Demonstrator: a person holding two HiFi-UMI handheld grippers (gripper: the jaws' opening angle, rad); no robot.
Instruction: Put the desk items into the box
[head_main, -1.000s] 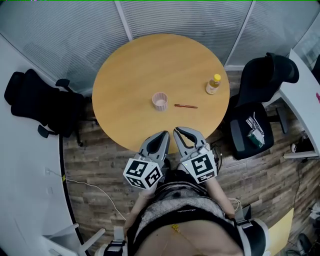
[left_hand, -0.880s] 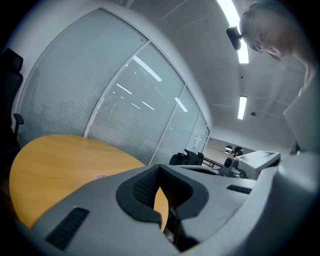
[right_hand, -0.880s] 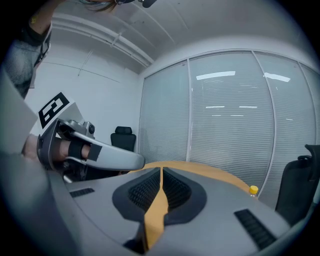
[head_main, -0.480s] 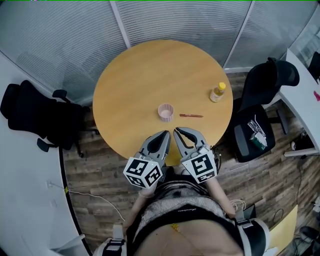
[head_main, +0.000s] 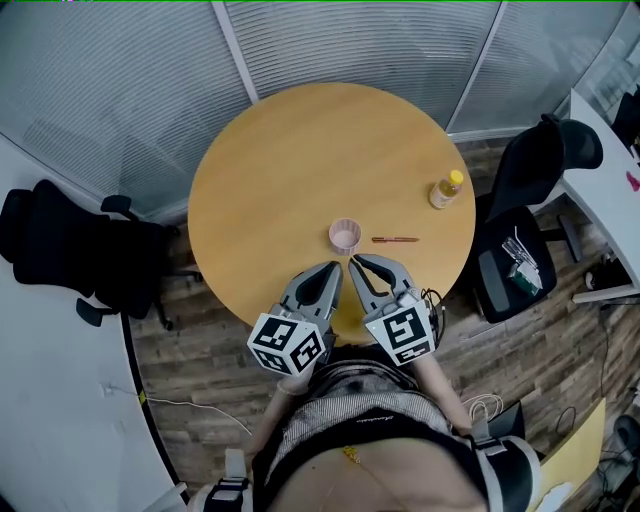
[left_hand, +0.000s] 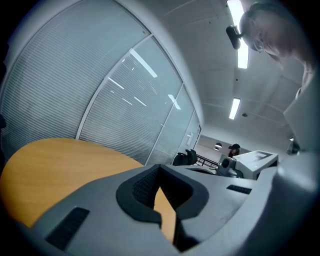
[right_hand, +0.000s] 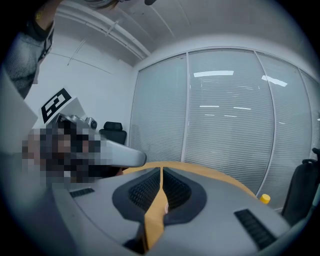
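The left gripper (head_main: 328, 270) and the right gripper (head_main: 360, 263) sit side by side at the near edge of the round table (head_main: 270, 170). Both point away from the person, toward the middle of the table. Both have their jaws pressed together, and there is nothing between them.

A small pink cup (head_main: 345, 236) stands just ahead of the two tips, a little nearer the right one. The red pen (head_main: 395, 239) lies flat on the table, just to the right of the cup and not touching it. Its long side runs left to right, across the way the grippers point. The little bottle (head_main: 447, 189) with the yellow cap stands farther off, near the right edge of the table.

The right gripper is the nearer one to the pen and the bottle. To pick up the pen, I think it has to open, go forward and a bit right, and close across the pen's thin side. I see no box in any view.
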